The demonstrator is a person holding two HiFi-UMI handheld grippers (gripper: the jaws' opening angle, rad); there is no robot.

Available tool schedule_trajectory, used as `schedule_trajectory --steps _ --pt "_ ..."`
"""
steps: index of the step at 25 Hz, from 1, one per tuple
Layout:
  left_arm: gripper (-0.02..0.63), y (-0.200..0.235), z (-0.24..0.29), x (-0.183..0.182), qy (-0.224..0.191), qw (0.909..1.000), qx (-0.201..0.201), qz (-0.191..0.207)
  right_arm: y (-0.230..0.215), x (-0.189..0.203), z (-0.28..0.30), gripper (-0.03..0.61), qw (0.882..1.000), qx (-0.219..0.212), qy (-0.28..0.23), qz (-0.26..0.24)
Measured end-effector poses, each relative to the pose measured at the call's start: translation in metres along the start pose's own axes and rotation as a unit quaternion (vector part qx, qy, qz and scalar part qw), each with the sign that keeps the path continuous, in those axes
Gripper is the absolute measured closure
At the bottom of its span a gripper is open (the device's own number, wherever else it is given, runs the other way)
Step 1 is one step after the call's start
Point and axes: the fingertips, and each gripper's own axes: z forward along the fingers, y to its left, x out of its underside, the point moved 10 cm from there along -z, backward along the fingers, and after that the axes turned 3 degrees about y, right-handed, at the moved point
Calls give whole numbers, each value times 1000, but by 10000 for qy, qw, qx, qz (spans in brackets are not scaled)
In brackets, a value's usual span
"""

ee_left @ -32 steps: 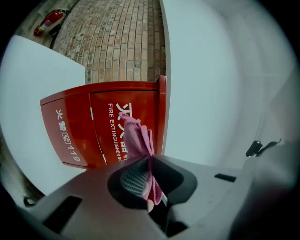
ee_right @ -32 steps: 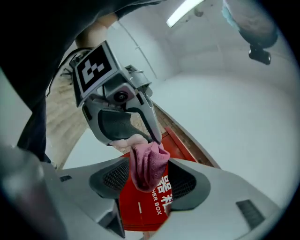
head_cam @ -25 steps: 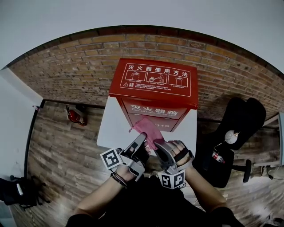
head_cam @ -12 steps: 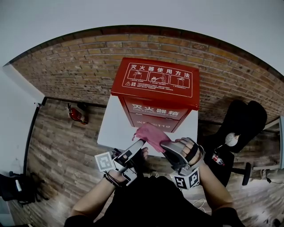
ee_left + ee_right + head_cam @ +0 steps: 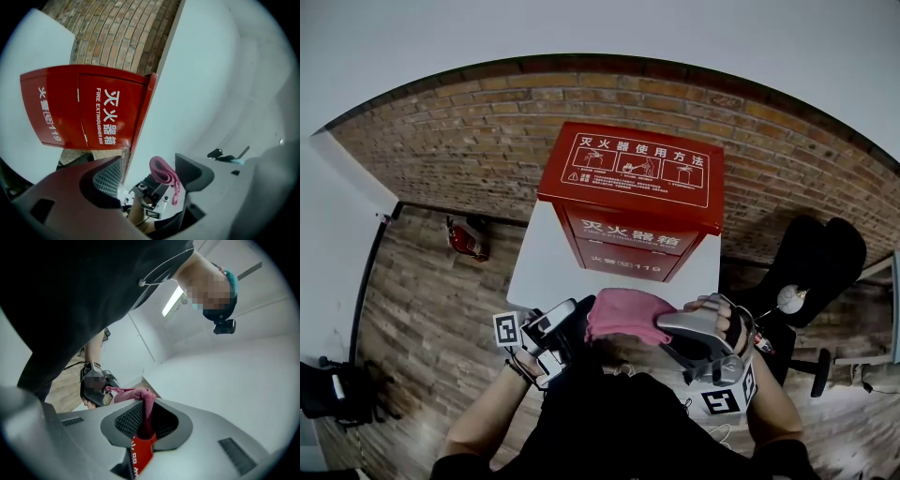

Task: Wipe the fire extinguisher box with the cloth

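Observation:
The red fire extinguisher box (image 5: 628, 202) stands upright at the back of a white table (image 5: 542, 272); the left gripper view shows its red front (image 5: 89, 110). My right gripper (image 5: 667, 326) holds a pink cloth (image 5: 623, 314) above the table's near edge, in front of the box and apart from it. In the right gripper view the jaws (image 5: 145, 420) are shut on the cloth (image 5: 143, 397). My left gripper (image 5: 572, 317) sits just left of the cloth. Its jaws (image 5: 150, 173) have just been opening and stand wide, with nothing gripped; the cloth (image 5: 161, 168) shows beyond them.
A brick wall runs behind the box. A small red extinguisher (image 5: 464, 242) lies on the wooden floor at the left, and a dark bag (image 5: 328, 389) sits further left. A black chair (image 5: 811, 262) with hanging items stands at the right.
The left gripper has let go of the cloth, opened wide and drawn back to the left. The right gripper has lifted the cloth up and toward the right.

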Motion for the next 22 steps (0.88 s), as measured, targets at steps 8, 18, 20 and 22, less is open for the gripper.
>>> schedule_trajectory --steps 8,18,20,22 --pt "255 -24 28 18 664 9925 1018 -130 10 -11 -5 518 9977 -330 -518 -293" --pt "490 -18 42 22 920 9955 -39 220 10 9 -2 518 9978 -483 -343 -290" --pt "520 -17 44 23 903 9954 -170 278 10 15 -1 518 9980 -489 -290 -259" --pt "534 -18 46 22 869 9954 -278 305 11 22 -2 518 9984 -499 -213 -181"
